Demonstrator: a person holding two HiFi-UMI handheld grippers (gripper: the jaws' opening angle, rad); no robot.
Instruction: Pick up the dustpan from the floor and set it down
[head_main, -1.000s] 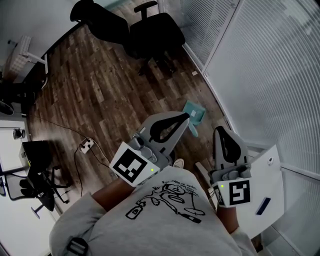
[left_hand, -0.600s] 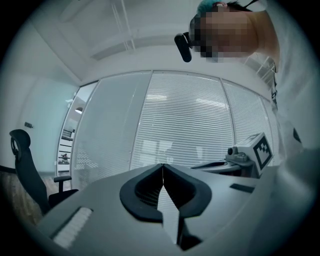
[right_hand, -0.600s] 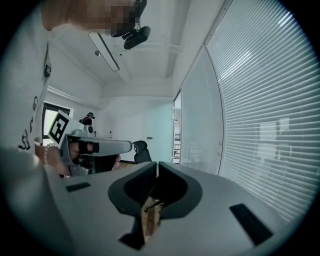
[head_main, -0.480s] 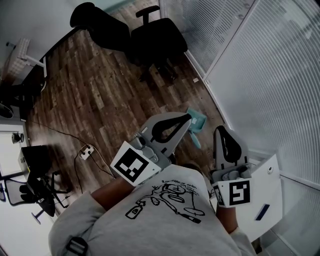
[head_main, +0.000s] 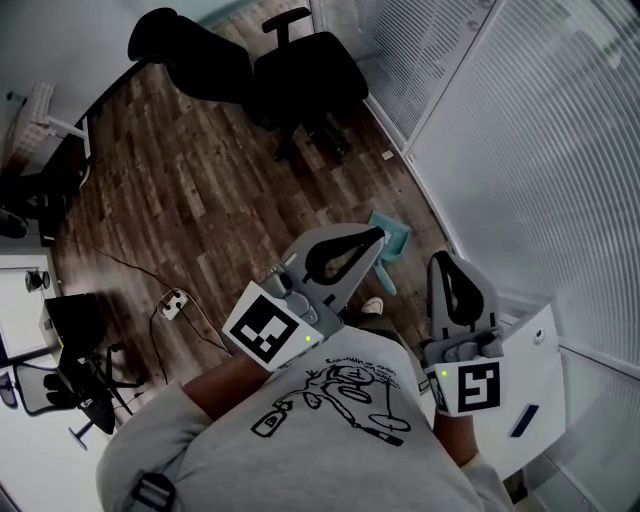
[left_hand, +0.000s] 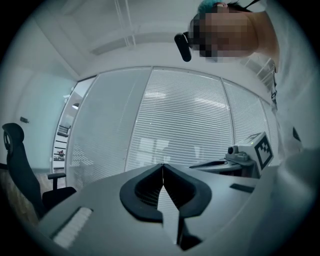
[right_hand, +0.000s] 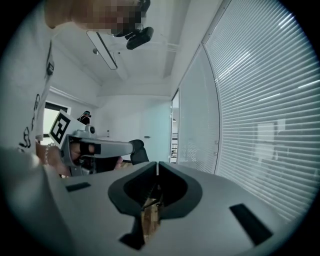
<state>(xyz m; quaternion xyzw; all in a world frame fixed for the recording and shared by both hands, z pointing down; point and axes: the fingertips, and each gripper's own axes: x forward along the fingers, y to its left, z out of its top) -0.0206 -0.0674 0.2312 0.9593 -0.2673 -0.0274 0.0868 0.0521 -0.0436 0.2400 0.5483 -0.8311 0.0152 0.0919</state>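
A teal dustpan (head_main: 396, 236) lies on the wooden floor close to the glass wall, its handle pointing toward me. My left gripper (head_main: 378, 235) is held level well above the floor, and in the head view its tip overlaps the dustpan's near edge. Its jaws meet with nothing between them (left_hand: 162, 165). My right gripper (head_main: 441, 262) is held beside it to the right, also shut and empty (right_hand: 158, 163). Neither gripper view shows the dustpan.
Two black office chairs (head_main: 305, 70) stand farther along the floor. A glass wall with blinds (head_main: 520, 150) runs along the right. A white table (head_main: 530, 375) sits at my right hand. A power strip with its cable (head_main: 173, 298) lies on the floor at left. My shoe (head_main: 372, 306) shows below the left gripper.
I have stepped forward; the floor and chairs slide in the head view and my shoe shows nearer the dustpan. Both grippers moved along with me and stayed shut.
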